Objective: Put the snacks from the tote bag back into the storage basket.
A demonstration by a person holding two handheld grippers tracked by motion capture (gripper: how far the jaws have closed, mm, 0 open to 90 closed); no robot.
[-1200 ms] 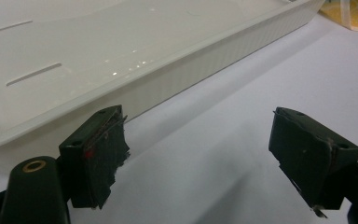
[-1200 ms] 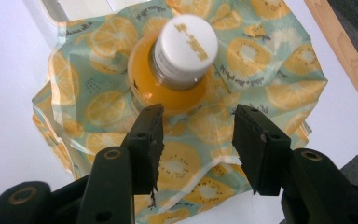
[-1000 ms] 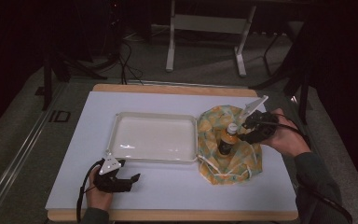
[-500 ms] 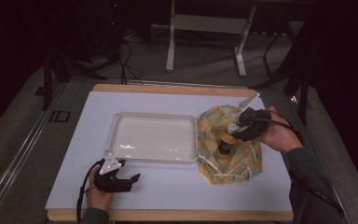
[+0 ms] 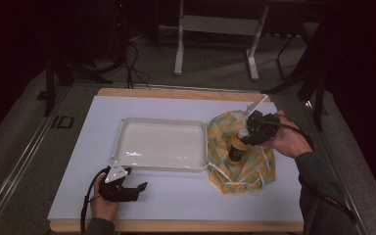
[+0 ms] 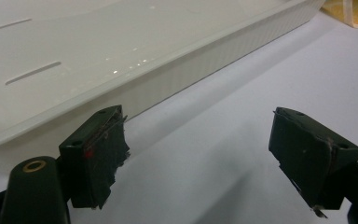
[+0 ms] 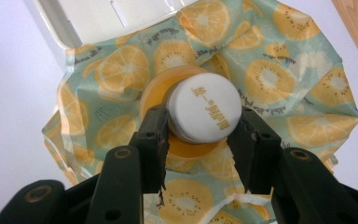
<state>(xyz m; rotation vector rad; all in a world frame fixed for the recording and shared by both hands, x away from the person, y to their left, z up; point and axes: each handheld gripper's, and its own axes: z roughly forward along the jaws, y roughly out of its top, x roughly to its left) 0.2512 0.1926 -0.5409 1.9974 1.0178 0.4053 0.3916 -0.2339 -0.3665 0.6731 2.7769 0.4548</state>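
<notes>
Bottle cap (image 7: 204,108) sits pinched between right gripper (image 7: 200,128) fingers (image 7: 154,130), which just closed.

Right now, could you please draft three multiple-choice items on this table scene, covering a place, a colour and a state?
1. Where does the bottle stand?
A. in the tray
B. on the fruit-print cloth
C. on bare table

2. What colour is the bottle's cap?
A. white
B. red
C. black

3. How is the right gripper?
A. open above the tray
B. lying on the table
C. closed on the cap

Key: B, the fruit-print cloth spreads under it, right of the tray; A, white with gold lettering; C, its jaws, which have just been closing, press the cap's sides.
</notes>
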